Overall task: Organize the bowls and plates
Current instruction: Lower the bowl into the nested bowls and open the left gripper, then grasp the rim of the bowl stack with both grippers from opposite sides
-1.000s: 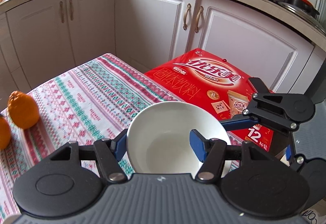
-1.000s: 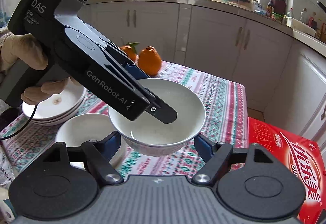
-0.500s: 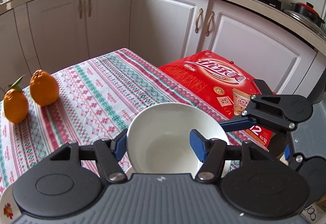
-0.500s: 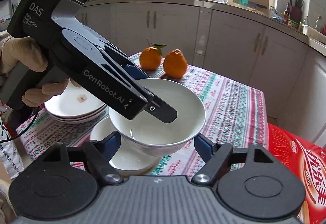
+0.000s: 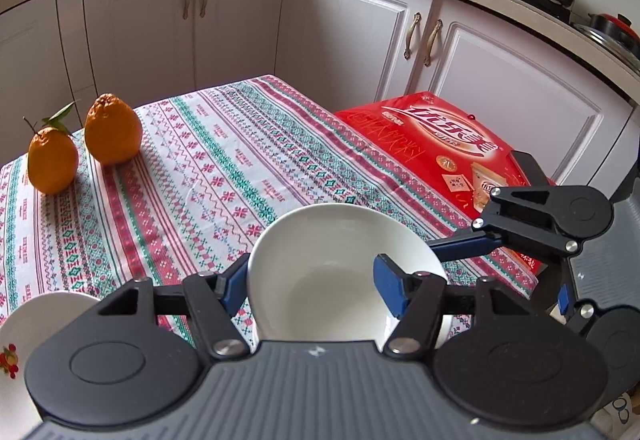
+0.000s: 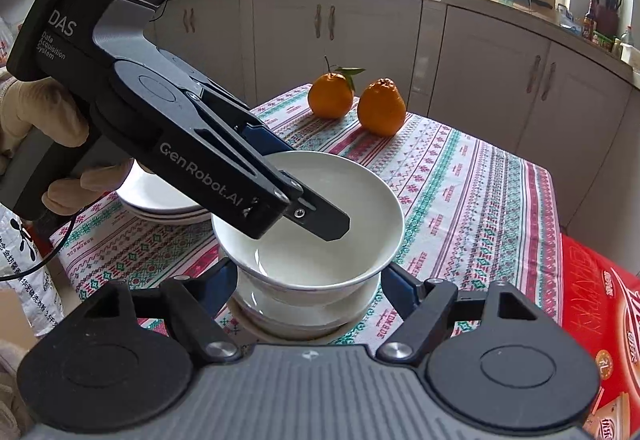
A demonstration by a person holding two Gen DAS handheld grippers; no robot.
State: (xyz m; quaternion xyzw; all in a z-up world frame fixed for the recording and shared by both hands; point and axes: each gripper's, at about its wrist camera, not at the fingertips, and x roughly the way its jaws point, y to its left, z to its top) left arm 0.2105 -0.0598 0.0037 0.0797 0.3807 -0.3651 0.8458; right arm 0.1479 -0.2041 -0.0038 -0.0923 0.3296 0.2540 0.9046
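A glossy white bowl [image 6: 316, 224], round and deep, is gripped at its rim by the left gripper [image 5: 310, 282]; one blue pad [image 5: 390, 286] is pressed inside the wall and the other outside, though the jaws are beginning to part. The bowl is held just above a second white bowl [image 6: 304, 310] on the woven, patterned tablecloth [image 5: 208, 192]; whether the two touch cannot be told. The right gripper [image 6: 308, 286] is half open around both bowls, seemingly without contact. Smooth stacked plates [image 6: 160, 200] lie to the left, beside a gloved hand [image 6: 44, 128]. Two dimpled oranges [image 6: 356, 104] sit at the far edge.
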